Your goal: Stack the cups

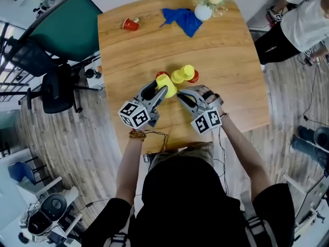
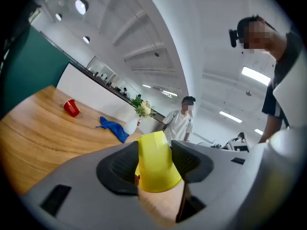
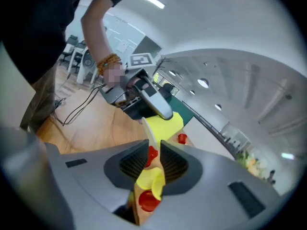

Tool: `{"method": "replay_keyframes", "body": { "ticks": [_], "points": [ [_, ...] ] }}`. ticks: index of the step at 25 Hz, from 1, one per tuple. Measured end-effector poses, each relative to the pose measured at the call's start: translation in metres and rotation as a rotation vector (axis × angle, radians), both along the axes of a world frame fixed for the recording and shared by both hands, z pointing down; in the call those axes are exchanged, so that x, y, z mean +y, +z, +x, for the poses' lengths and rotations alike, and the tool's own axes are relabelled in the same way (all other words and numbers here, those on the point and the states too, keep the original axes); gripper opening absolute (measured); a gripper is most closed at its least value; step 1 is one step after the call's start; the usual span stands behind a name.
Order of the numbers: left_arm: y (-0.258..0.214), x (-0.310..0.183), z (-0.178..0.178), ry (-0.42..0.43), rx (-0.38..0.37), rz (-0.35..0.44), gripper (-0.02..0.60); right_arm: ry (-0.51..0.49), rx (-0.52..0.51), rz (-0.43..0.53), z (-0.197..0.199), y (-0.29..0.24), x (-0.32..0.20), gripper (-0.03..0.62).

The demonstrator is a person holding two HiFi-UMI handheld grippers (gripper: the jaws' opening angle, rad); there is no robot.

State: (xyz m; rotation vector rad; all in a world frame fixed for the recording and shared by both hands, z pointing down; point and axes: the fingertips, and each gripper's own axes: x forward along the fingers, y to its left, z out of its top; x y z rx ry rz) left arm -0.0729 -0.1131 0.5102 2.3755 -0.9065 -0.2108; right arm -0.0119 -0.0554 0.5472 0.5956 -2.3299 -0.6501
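My left gripper (image 1: 163, 91) (image 2: 153, 170) is shut on a yellow cup (image 1: 167, 84) (image 2: 154, 161), which lies on its side between the pads above the table's middle. In the right gripper view that yellow cup (image 3: 167, 123) hangs under the left gripper's fingers (image 3: 156, 99), and its pale rim reaches into the narrow gap of my right gripper (image 1: 181, 95) (image 3: 153, 159), whose jaws stand slightly open and do not press on it. Just beyond, two yellow cups (image 1: 183, 74) lie among red cups (image 1: 194, 77) (image 1: 162, 74) on the wooden table (image 1: 226, 60).
A lone red cup (image 1: 130, 23) (image 2: 71, 108) lies at the table's far left. A blue cloth (image 1: 181, 18) (image 2: 113, 127) and a white vase of flowers (image 1: 204, 6) (image 2: 136, 116) sit at the far edge. A person (image 1: 303, 19) stands beyond the right corner; an office chair (image 1: 56, 89) stands left.
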Motion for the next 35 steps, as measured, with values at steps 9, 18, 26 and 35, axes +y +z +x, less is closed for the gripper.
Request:
{"method": "replay_keyframes", "body": {
  "ticks": [9, 18, 26, 35],
  "points": [
    [0.025, -0.030, 0.011, -0.196, -0.402, 0.283, 0.229, 0.219, -0.106, -0.185, 0.035, 0.015, -0.003, 0.086],
    [0.057, -0.048, 0.032, -0.190, -0.498, 0.298, 0.221, 0.258, -0.134, -0.244, 0.046, 0.022, 0.010, 0.078],
    [0.066, -0.057, 0.035, -0.197, -0.536, 0.303, 0.221, 0.280, -0.179, -0.291, 0.048, 0.023, 0.012, 0.072],
    [0.078, -0.046, 0.041, -0.194, -0.600, 0.335, 0.224, 0.284, -0.180, -0.298, 0.048, 0.027, 0.020, 0.069]
  ]
}}
